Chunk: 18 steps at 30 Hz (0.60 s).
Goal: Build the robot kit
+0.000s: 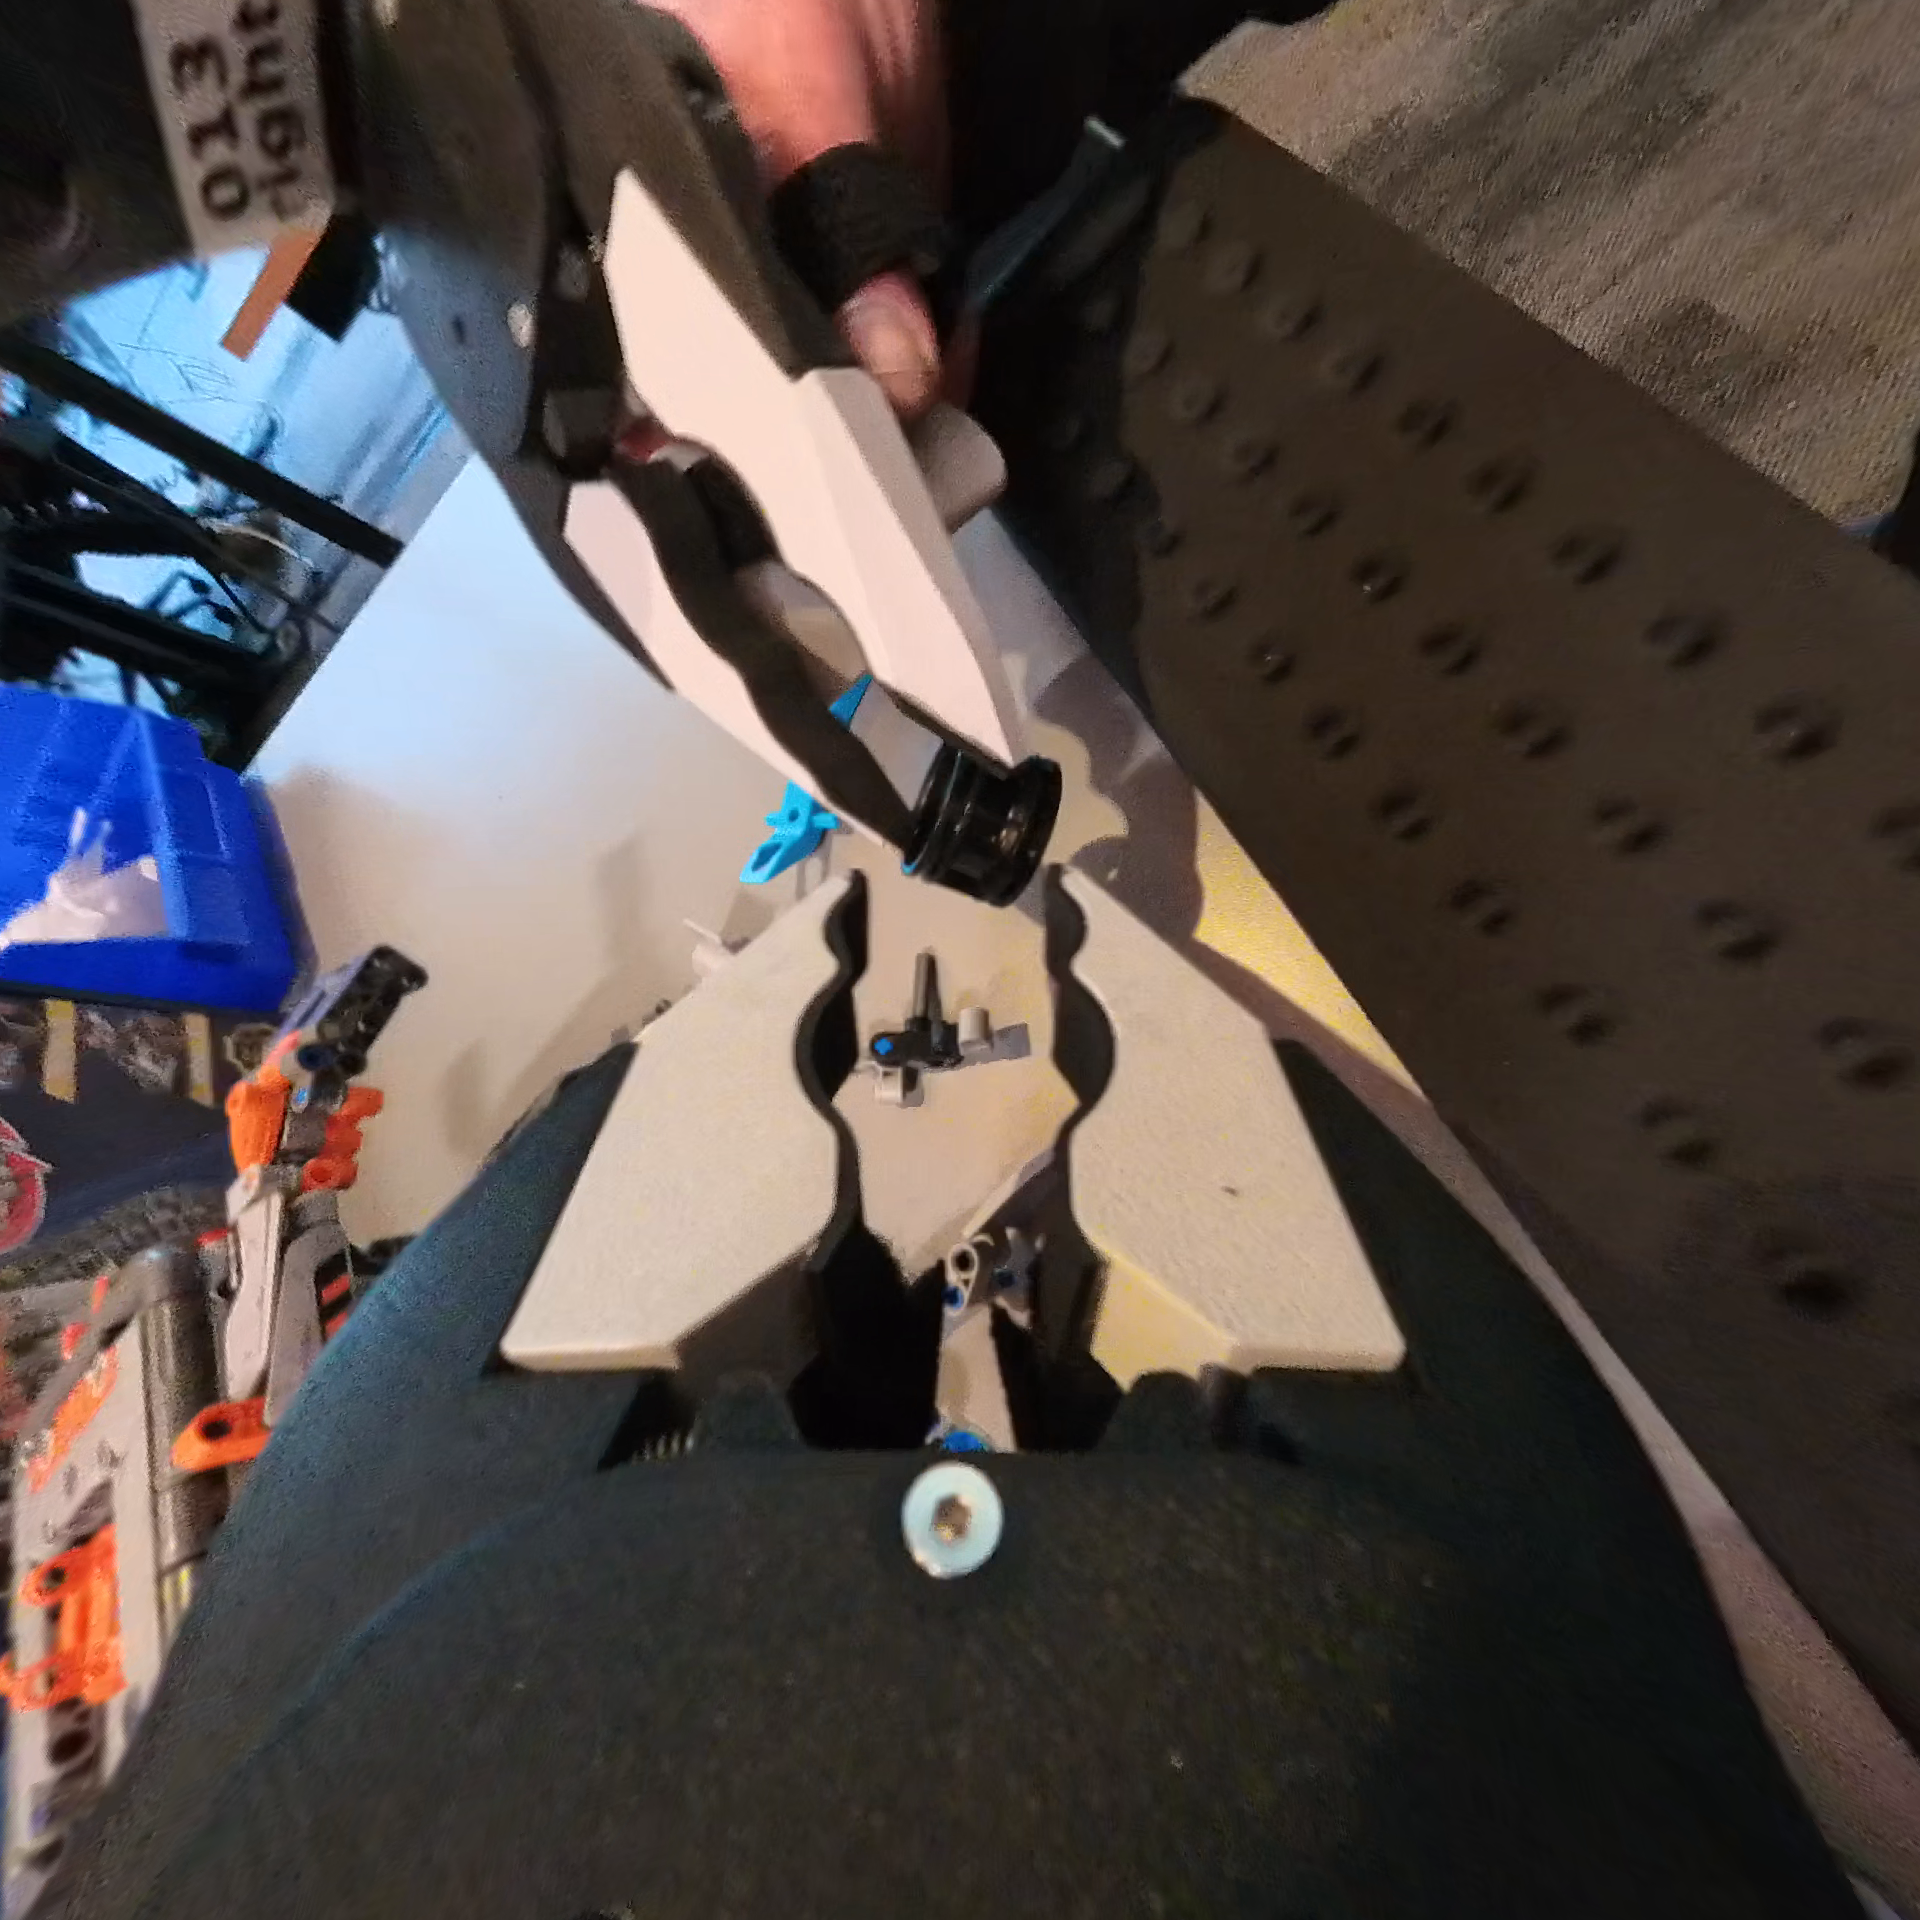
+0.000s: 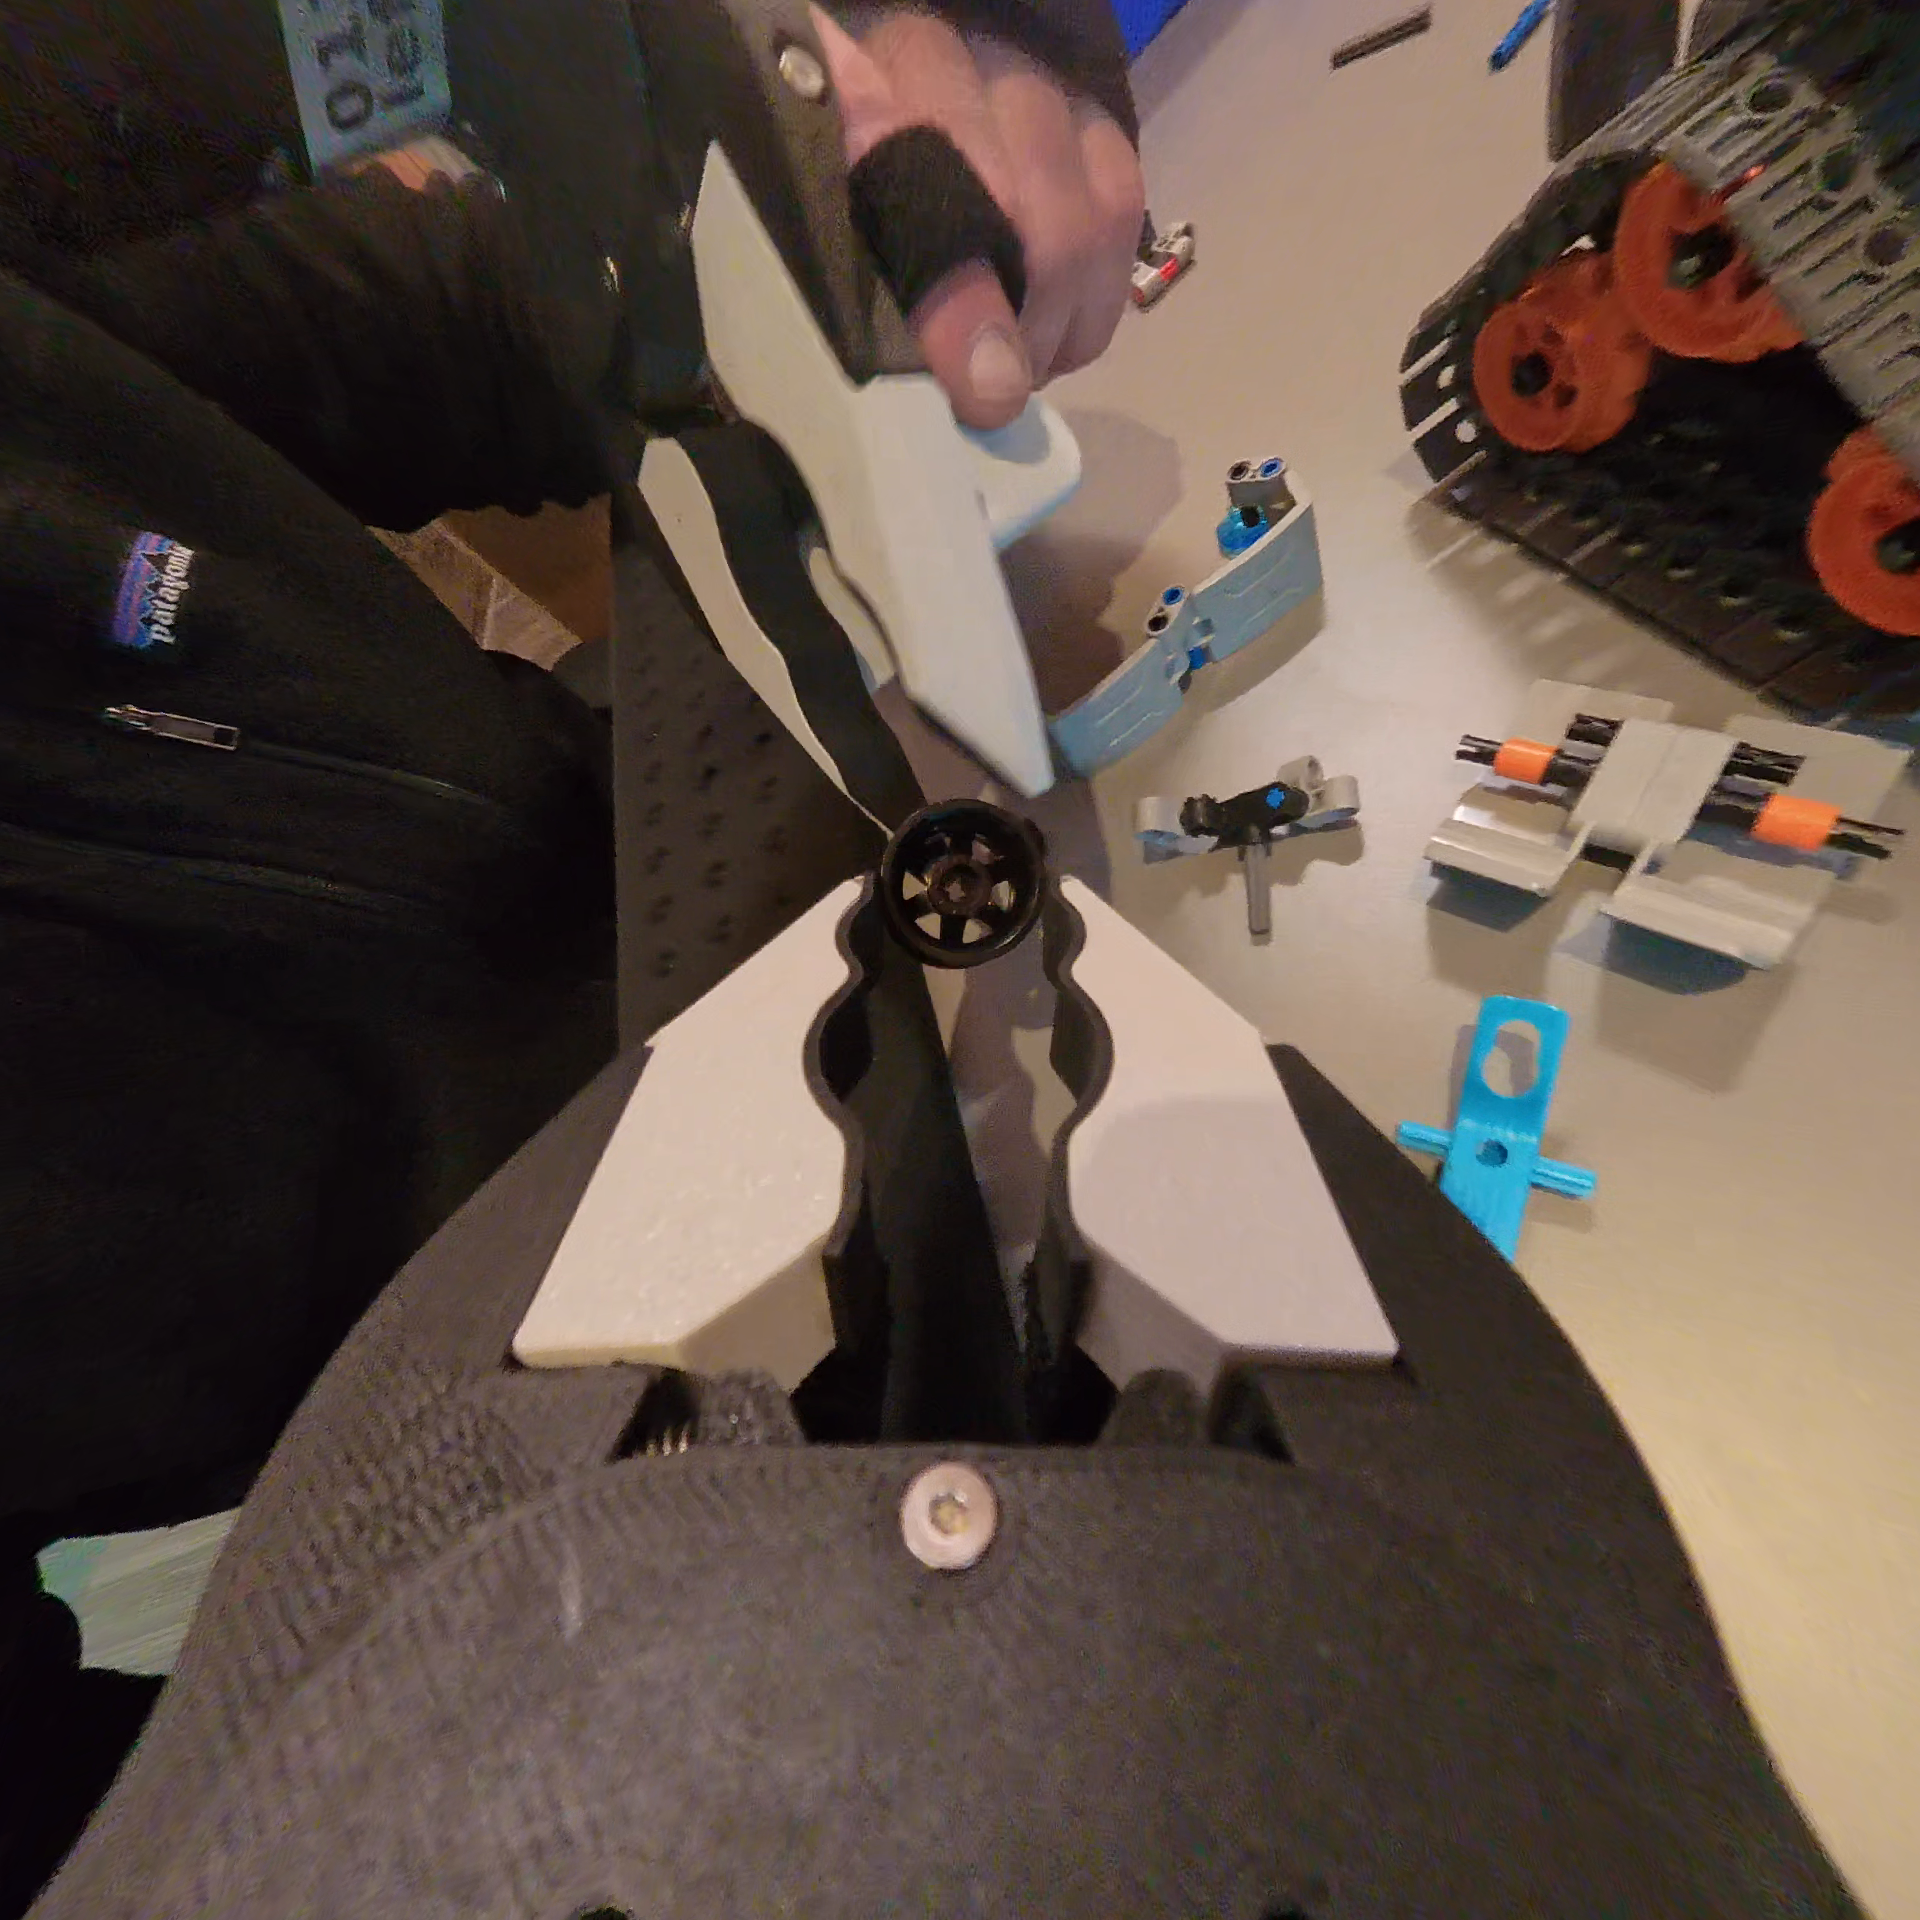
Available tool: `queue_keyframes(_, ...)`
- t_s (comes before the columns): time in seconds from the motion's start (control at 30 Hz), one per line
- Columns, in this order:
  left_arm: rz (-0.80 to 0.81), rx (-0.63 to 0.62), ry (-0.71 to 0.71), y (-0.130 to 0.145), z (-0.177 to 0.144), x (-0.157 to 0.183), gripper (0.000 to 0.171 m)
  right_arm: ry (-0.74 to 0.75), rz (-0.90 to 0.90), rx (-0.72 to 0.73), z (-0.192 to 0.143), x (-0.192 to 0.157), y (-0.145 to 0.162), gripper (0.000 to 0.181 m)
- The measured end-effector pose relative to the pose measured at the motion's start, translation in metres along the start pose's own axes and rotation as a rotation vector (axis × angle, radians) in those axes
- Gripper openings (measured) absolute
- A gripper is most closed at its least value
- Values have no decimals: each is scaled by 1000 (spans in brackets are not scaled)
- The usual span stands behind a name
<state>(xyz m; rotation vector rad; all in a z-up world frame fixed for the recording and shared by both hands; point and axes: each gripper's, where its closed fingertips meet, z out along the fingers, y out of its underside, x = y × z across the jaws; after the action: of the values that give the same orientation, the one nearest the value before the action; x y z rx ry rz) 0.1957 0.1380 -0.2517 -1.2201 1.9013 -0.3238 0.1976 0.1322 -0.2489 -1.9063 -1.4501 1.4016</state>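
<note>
Motion blur is softening the top of the left wrist view, where a hand and a labelled housing are running off the frame. The dark perforated board is cut by the right edge, and the orange-and-grey model parts at the far left are too smeared to identify. In the right wrist view a black jacket is filling the left side and hiding whatever lies behind it. The tracked vehicle with orange wheels is only partly showing at the upper right. The black wheel rim is sitting face-on between the tips of the right gripper, which are closing against its sides and gripping it. It is showing thin spokes, a cross-shaped hub hole and raised flanges. What it is mounted on cannot be made out. The left gripper is standing with its fingers spread and empty, its tips just beside the rim. Lying on the grey table are a light blue panel piece, a small black-and-grey assembly, grey panels with orange bushings and a cyan tool.
</note>
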Motion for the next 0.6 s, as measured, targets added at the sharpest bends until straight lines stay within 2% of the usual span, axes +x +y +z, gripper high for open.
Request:
queue_keyframes(0.03, 20, 11, 7, -2, 0, 4, 24, -12, 5, 1, 1, -1, -2, 28)
queue_keyframes(0.1, -3, 23, 22, -3, 2, 6, 20, -19, 7, 18, 2, -2, -7, 29)
queue_keyframes(0.27, -216, 129, 61, -10, -3, -6, 17, 10, -17, 101, -6, -1, -22, 33)
queue_keyframes(0.33, -331, 183, 90, -13, -5, -11, 17, 66, -93, 140, -12, -1, -27, 36)
queue_keyframes(0.43, -562, 322, 201, -23, -11, -18, 17, 207, -270, 197, -27, -6, -40, 39)
queue_keyframes(0.53, -756, 483, 318, -36, -22, -26, 17, 483, -510, 134, -36, -2, -45, 39)
queue_keyframes(0.6, -852, 562, 369, -40, -29, -32, 16, 608, -649, 111, -34, -6, -50, 40)
